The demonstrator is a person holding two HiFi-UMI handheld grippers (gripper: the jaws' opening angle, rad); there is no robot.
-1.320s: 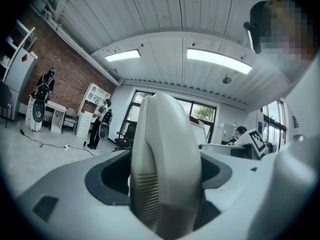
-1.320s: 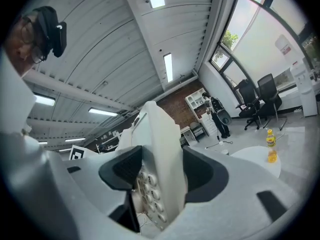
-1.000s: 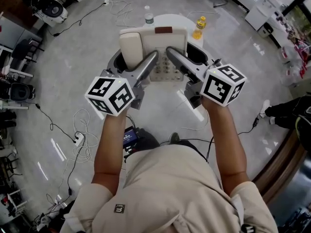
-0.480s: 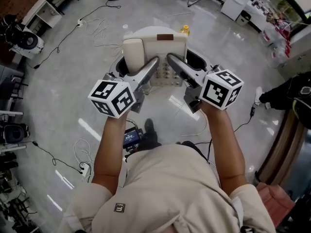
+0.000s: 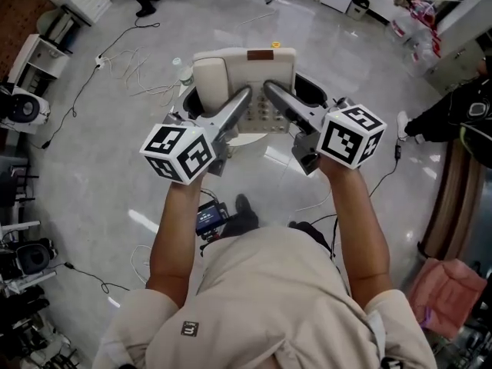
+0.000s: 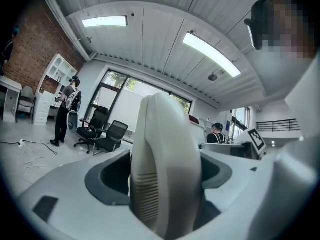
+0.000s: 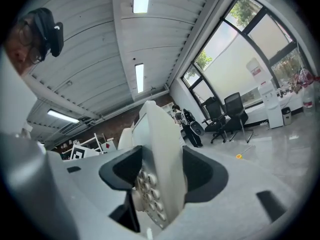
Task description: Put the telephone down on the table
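The person is holding the telephone [image 5: 244, 71] in the air with both tools, out in front of the body and above the floor. The left gripper [image 5: 233, 108] is clamping the near left side, and its own view is showing the handset [image 6: 167, 169] wedged between the jaws. The right gripper [image 5: 281, 103] is clamping the near right side, with the keypad [image 7: 149, 198] edge pinched between its jaws. Neither tool is standing open.

A pale curved edge is showing just below the near side of the telephone, and it is probably the table [image 5: 247, 139]. The rest of it is lying hidden under the telephone. A bottle [image 5: 179, 68] is standing just beside the far left corner.

Risks as judged:
- The person is working almost blind, so the telephone could land partly off the edge of the table and tip over.
- Uneven lowering by the two hands could tilt the body and shake the handset loose.
- A drift to the left could knock the bottle over.
- An early release on one side could let the telephone swing.
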